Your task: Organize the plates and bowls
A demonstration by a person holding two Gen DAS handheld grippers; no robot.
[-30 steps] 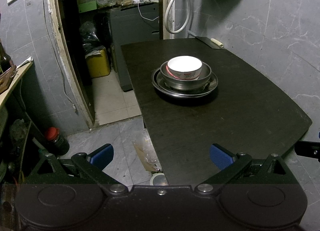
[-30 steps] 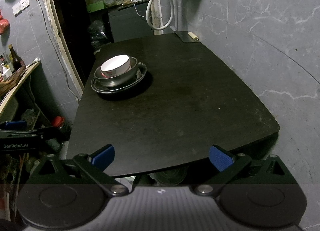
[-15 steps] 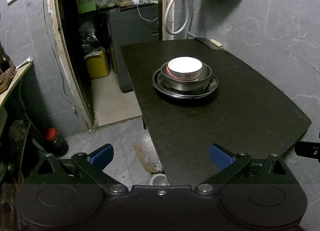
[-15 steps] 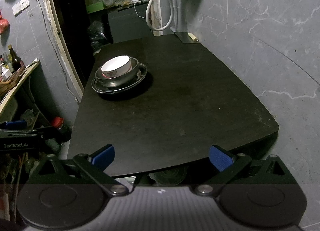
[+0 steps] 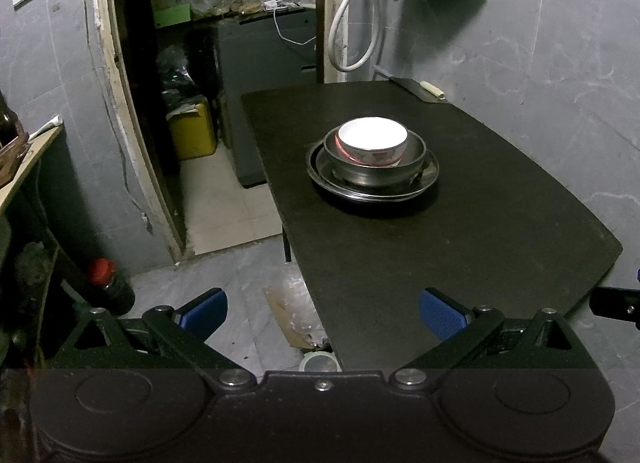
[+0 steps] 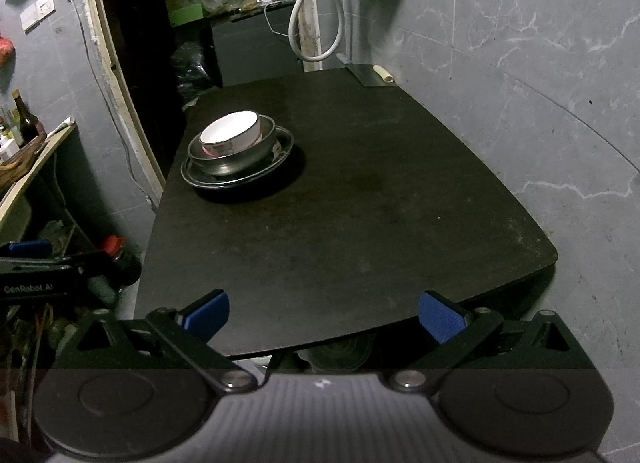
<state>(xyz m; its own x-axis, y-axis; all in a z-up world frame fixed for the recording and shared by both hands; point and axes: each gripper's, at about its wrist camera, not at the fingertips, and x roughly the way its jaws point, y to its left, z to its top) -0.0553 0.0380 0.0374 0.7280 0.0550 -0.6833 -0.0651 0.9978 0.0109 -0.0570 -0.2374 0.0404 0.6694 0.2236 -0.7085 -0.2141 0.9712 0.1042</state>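
Observation:
A white ceramic bowl point(image 5: 373, 142) sits inside a steel bowl point(image 5: 376, 166), which stands on a steel plate point(image 5: 424, 179), all stacked on the black table point(image 5: 460, 231). The stack also shows in the right wrist view: white bowl point(image 6: 230, 137), steel bowl point(image 6: 236, 161), plate point(image 6: 280, 153). My left gripper point(image 5: 323, 313) is open and empty, held off the table's near left corner, well short of the stack. My right gripper point(image 6: 323, 315) is open and empty at the table's near edge point(image 6: 360, 327), with the stack far ahead to its left.
A cleaver point(image 5: 420, 89) lies at the table's far right corner by the grey wall. A doorway with a yellow container point(image 5: 192, 131) opens on the left. A red-capped bottle point(image 5: 110, 283) stands on the floor, near a wooden shelf point(image 5: 24, 159). Litter lies under the table's corner.
Both grippers have drifted back slightly from the table, still open. The stack has not moved.

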